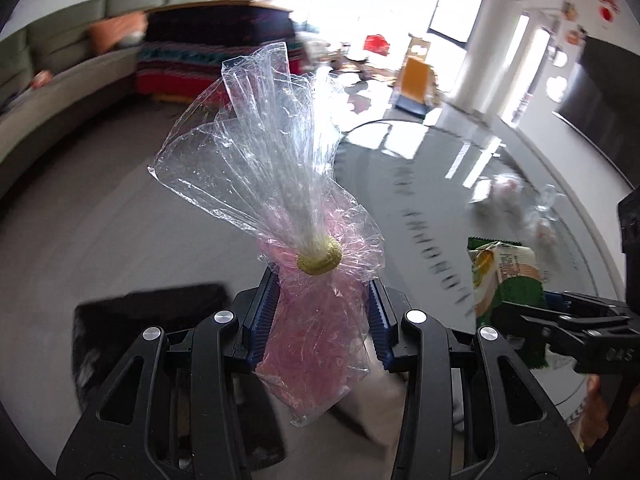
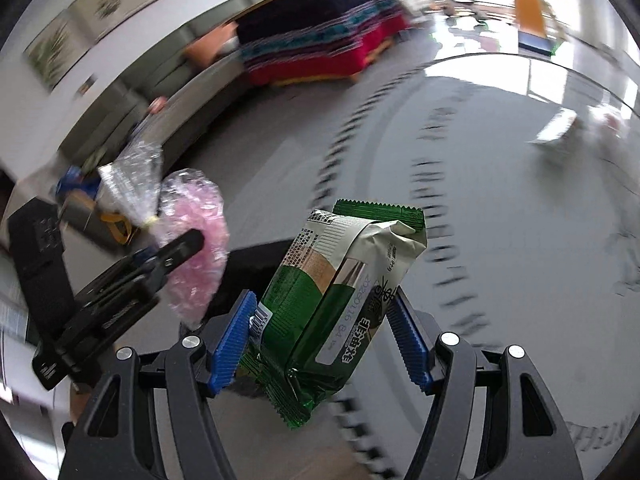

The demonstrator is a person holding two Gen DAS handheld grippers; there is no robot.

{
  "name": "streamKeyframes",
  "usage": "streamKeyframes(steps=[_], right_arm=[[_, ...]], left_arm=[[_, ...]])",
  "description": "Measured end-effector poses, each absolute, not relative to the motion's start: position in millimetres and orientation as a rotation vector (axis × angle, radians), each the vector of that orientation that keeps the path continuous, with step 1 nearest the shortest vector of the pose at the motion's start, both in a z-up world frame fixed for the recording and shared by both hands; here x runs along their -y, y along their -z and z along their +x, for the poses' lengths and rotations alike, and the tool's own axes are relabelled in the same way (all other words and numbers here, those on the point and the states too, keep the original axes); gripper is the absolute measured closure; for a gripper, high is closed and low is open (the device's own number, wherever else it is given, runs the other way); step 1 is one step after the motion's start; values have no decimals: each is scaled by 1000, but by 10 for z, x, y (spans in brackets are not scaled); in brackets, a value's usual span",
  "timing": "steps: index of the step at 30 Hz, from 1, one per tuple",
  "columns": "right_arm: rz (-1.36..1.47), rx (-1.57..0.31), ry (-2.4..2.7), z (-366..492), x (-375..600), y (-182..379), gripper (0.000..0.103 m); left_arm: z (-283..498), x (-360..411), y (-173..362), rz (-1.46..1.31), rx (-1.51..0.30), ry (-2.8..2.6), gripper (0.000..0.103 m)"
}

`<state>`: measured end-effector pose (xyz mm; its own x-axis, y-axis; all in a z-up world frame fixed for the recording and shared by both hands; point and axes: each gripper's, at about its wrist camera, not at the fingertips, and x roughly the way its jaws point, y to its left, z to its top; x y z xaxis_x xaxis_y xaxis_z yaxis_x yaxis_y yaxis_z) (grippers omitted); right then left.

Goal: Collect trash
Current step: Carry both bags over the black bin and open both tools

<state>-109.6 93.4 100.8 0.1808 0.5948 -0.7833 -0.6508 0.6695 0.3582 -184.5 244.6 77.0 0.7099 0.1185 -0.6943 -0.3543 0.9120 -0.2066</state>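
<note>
While both pieces are carried clear of the table (image 1: 500, 184), 2 light, crinkly items are gripped — the cellophane bag (image 1: 316, 320) clamped below its tie by the left gripper (image 1: 320, 320), the snack packet (image 2: 332, 308) pinched mid-body by the right gripper (image 2: 320, 344); both are judged slippery.

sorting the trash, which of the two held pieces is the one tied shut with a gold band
The clear pink bag in the left claw; a gold band cinches its neck. The green snack packet in the right claw has crimped ends, no tie.
</note>
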Motion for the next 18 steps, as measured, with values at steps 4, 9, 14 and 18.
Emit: streamKeyframes(steps=[4,9,14,18], right_arm=[[-131,-1096,-983,-1375,-1367,-928,35],[-194,-1126,-1057,-1645,-1709,-790,35],[-283,-1145,-1136,-1816,-2065,-640,35],[-375,-1160,-1210,-2012,-2408,-520,32]], left_arm=[[-2168,-2750,-578,-411,-758,-363,62],[-2520,-3062,-362,-488,-780,-465,62],[-2823,-3263,-183,-529,-796,-537,62],[-3006,-3380,-94,-574,-812,-592,50]])
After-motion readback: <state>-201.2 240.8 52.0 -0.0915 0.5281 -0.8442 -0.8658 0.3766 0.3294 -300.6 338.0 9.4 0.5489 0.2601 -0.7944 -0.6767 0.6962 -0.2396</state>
